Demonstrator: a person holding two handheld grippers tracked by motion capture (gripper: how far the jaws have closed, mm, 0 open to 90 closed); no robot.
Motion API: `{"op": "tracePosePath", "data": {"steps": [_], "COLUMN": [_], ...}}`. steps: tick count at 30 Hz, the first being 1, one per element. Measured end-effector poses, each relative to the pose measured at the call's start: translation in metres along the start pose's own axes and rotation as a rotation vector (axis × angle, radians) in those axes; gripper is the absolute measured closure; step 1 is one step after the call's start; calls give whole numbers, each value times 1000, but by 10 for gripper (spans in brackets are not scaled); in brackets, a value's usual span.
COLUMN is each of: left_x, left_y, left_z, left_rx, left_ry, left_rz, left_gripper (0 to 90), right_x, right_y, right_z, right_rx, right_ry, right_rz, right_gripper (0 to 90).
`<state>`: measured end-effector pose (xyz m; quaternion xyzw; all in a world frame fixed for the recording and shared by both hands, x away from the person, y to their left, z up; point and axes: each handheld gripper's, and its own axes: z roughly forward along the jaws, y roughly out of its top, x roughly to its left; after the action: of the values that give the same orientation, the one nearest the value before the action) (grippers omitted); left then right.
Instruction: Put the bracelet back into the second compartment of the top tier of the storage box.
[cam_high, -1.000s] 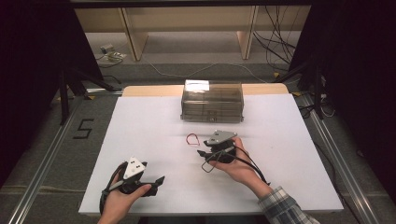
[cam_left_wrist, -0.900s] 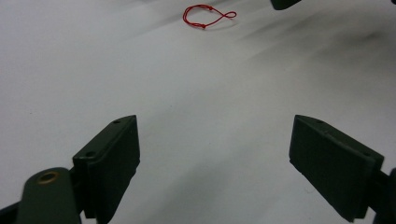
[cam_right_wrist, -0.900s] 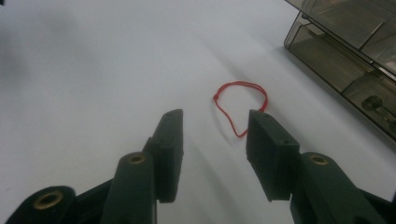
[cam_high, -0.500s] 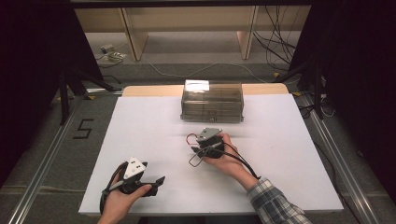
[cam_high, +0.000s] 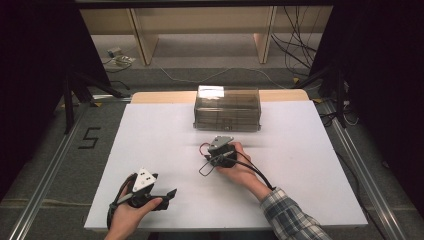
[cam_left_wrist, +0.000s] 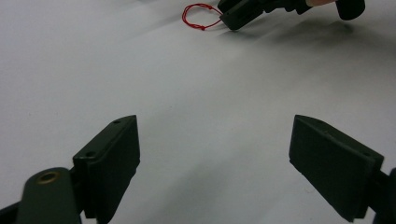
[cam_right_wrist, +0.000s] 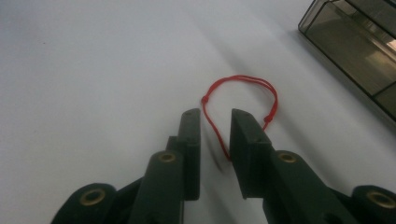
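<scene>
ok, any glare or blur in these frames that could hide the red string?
High view: glare patch on the clear box lid; red string tiny, partly behind the right tongs. Right gripper view: string sharp, with a smear of blur low between the jaws, which have just been closing around it, gap left. Left gripper view: soft shadows, left tongs wide open, string clear.

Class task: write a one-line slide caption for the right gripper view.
Right gripper fingers closing around a red string loop on the white table, not yet pinching it.
</scene>
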<state>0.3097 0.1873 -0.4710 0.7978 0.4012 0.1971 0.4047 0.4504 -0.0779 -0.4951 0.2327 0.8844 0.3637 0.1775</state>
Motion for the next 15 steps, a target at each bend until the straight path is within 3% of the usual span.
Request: {"op": "tracePosePath", "data": {"steps": [9, 15], "left_x": [0, 0], "left_y": [0, 1], "left_z": [0, 0], "left_rx": [-3, -7], "left_ry": [1, 4], "left_rz": [-1, -2], "left_gripper": [163, 161], "right_x": [0, -2], "right_y": [1, 1], "right_z": [-2, -6], "right_rx": [-12, -21], "right_ry": [22, 31], "right_rz": [8, 19], "right_gripper": [890, 900]}}
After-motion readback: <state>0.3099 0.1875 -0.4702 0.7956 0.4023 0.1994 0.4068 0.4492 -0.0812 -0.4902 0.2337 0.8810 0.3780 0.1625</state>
